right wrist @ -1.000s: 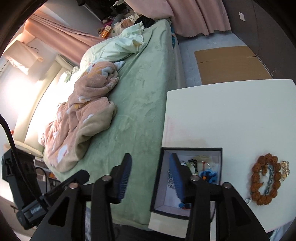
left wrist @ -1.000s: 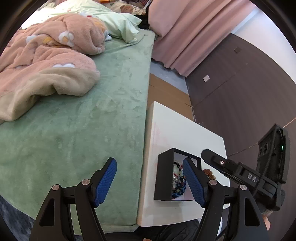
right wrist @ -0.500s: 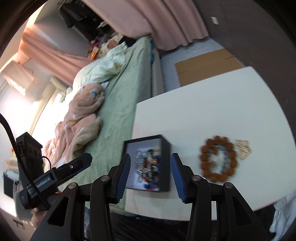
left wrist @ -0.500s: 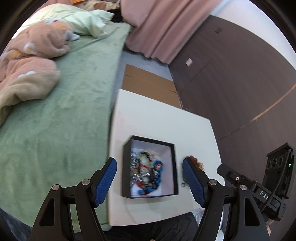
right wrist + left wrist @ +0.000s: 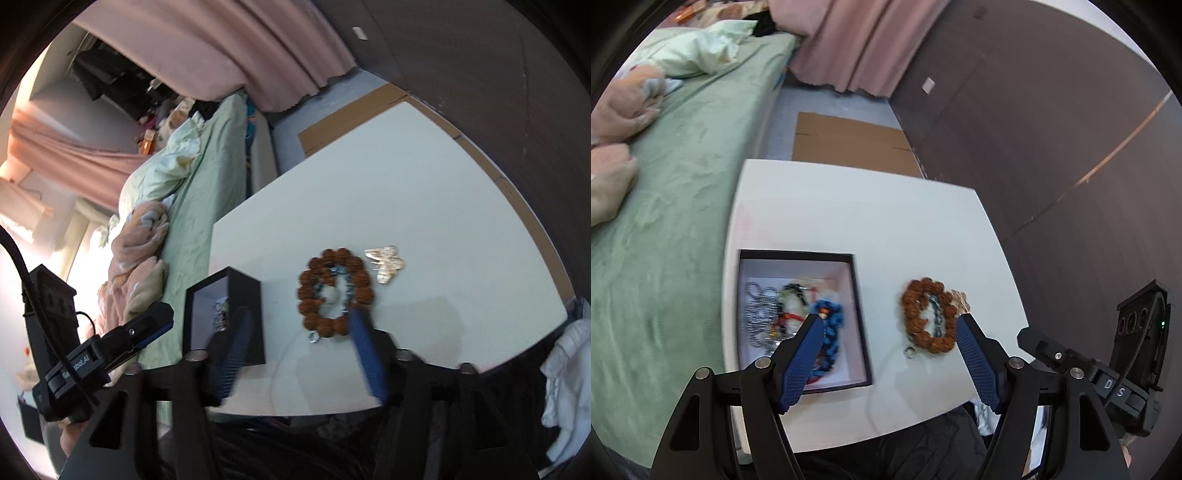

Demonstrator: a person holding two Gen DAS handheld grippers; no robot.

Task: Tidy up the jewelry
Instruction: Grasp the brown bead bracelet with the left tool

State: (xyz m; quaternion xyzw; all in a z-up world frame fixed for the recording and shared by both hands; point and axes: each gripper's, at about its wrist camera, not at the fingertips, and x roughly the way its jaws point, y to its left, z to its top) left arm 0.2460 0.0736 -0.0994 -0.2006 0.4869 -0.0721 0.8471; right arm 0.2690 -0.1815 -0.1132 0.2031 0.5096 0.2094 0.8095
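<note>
1. Already, part of the sorting looks done: the black box [image 5: 857, 295] on the white bench [image 5: 849, 206] holds a heap of pieces, among them a silver chain [image 5: 759, 310] and a blue beaded strand [image 5: 833, 325], all lying under and just ahead of the left tool's [image 5: 890, 321] left finger.
2. Three things remain outside the box, by my reading: the brown bead bracelet [image 5: 925, 314], a grey-blue chain [image 5: 936, 314] lying inside its ring, and a gold butterfly piece [image 5: 386, 264] just beyond the bracelet. A small metal ring [image 5: 314, 336] also lies at the bracelet's near edge.
3. The left tool is spread wide and grasps nothing; the bracelet sits just ahead of it, inside its right finger and close to the tip.
4. The right tool [image 5: 299, 325] is likewise spread and empty, hanging over the bench with the bracelet directly ahead, near its right finger, and the box at its left finger.
5. I judge the bracelet the next piece to lift into the box, with the butterfly after it.
6. Hard to make out: the box contents are blurred in the left view and mostly hidden by the box wall and a finger in the right view, so I cannot count the pieces. The butterfly is largely hidden behind the bracelet in the left view.
</note>
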